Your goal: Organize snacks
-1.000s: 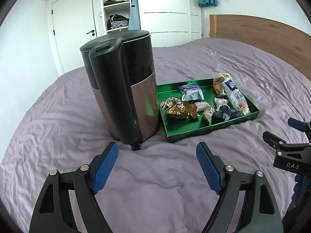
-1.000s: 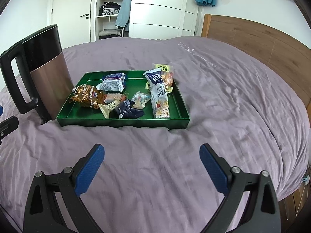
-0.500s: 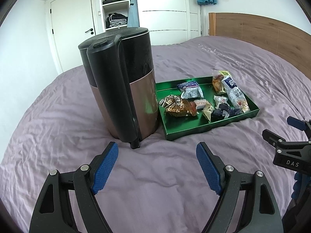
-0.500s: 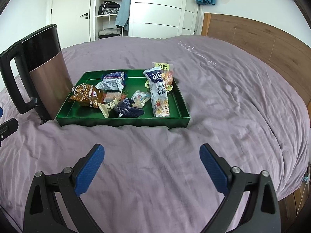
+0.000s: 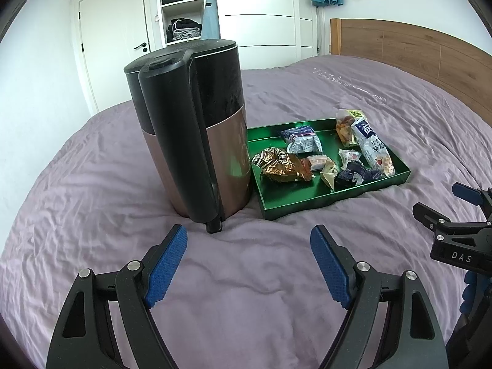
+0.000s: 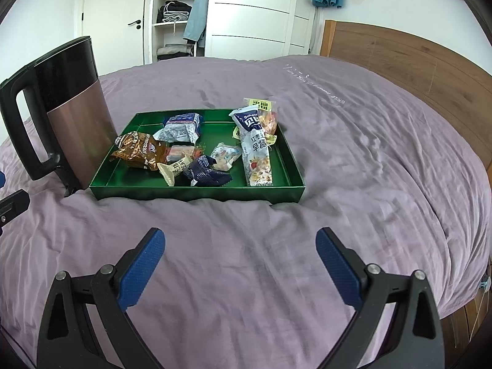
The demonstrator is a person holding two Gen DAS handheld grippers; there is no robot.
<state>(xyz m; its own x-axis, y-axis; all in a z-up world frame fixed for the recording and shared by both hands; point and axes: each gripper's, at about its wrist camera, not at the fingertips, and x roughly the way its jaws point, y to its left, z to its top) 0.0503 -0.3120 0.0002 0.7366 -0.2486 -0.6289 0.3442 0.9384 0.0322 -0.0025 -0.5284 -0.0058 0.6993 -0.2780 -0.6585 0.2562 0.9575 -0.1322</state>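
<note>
Lying on a purple bedspread [image 6: 353, 160], a green tray [image 6: 196, 195] sits at the centre of the right wrist view and right of centre in the left wrist view [image 5: 323, 203], holding all the snacks. Along its right side in the right wrist view lies a long white pack [image 6: 255, 150], with an orange bag [image 6: 266, 115] partly under its upper end. At the tray's left sits a brown foil bag [image 6: 138, 150], above it a blue-and-white pack [image 6: 181, 127], and near the front wall a dark blue wrapper [image 6: 206, 173], a cream wrapper [image 6: 172, 170] and a small pale sweet bag [image 6: 224, 155]. A black and copper kettle [image 5: 196, 141] stands upright just left of the tray, its handle turned toward the left wrist camera; whether it touches the tray wall cannot be told. The left gripper [image 5: 249, 264], at the bottom of its own view, has its blue pads wide apart with only bedspread between them. The right gripper [image 6: 240, 264], low in its frame, is likewise spread wide and holds nothing; its side shows at the right edge of the left wrist view.
</note>
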